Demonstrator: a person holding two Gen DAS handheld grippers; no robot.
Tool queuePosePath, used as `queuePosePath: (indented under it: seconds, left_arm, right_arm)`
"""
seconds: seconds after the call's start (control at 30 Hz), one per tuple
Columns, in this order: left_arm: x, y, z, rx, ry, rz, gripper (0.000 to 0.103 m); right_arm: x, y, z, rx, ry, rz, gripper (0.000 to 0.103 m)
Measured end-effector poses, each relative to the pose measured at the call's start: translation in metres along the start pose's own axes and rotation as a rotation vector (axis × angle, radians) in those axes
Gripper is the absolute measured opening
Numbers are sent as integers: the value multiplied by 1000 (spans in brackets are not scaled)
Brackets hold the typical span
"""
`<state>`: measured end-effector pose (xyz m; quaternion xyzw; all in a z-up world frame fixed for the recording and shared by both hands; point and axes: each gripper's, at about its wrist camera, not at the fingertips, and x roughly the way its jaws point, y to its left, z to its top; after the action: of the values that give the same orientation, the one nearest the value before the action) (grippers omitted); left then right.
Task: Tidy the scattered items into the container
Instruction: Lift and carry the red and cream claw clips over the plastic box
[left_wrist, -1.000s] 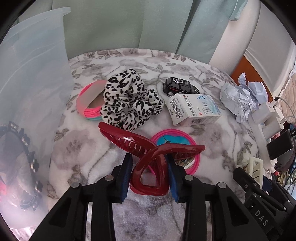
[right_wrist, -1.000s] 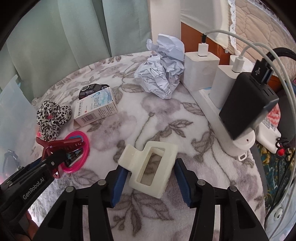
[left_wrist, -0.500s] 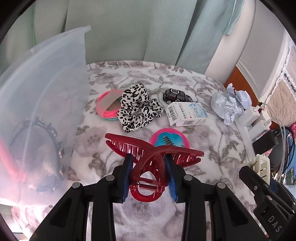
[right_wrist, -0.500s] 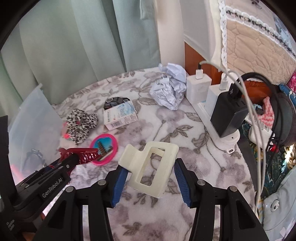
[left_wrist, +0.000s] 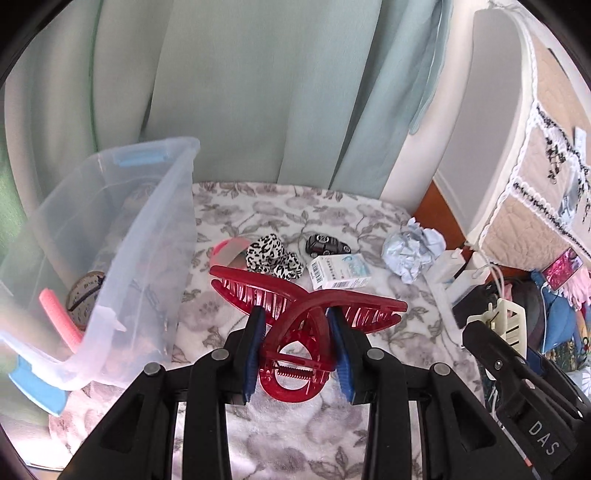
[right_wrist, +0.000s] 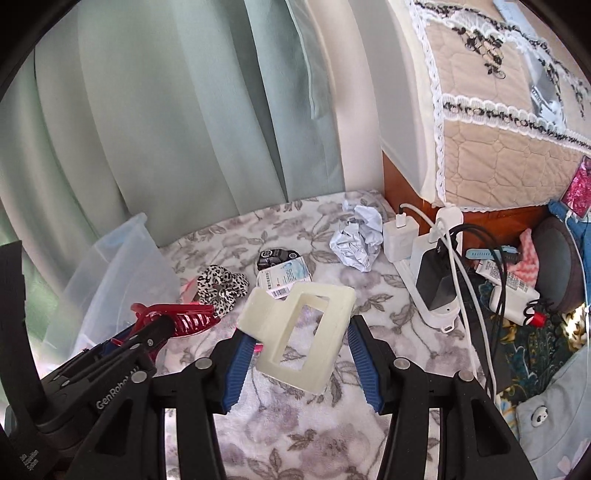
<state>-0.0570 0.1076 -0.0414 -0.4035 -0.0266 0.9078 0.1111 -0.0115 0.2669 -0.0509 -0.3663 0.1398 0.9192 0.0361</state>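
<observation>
Red claw clip is sitting clamped by its looped handle between the blue pads of the left gripper, jaws partly closed around it, toothed wings spreading out to either side, lifted clear of the floral cloth. Cream clip is being pinched between the pads of the right gripper, whose jaws are standing somewhat wider, and it is tilting with its rectangular window facing up, also off the cloth. In the left view the right gripper and its cream clip are showing at the right edge; in the right view the left gripper with the red clip is showing at lower left.

Clear bin is standing on the cloth to the left of the red clip, near but apart from it, with a pink stick and a round dark-rimmed item inside. Lying on the cloth beyond the grippers are a leopard scrunchie, a pink band just beside it, a black toy car, a small box touching the car, and a crumpled paper. White chargers are sitting on a power strip at the right.
</observation>
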Motion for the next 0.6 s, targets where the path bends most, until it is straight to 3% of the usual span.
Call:
queuePosePath:
  seconds: [0.6]
  left_arm:
    - [-86,26,19,-57,-176,-71,36]
  right_arm:
    - [-72,33,10,-58,-151,34,54]
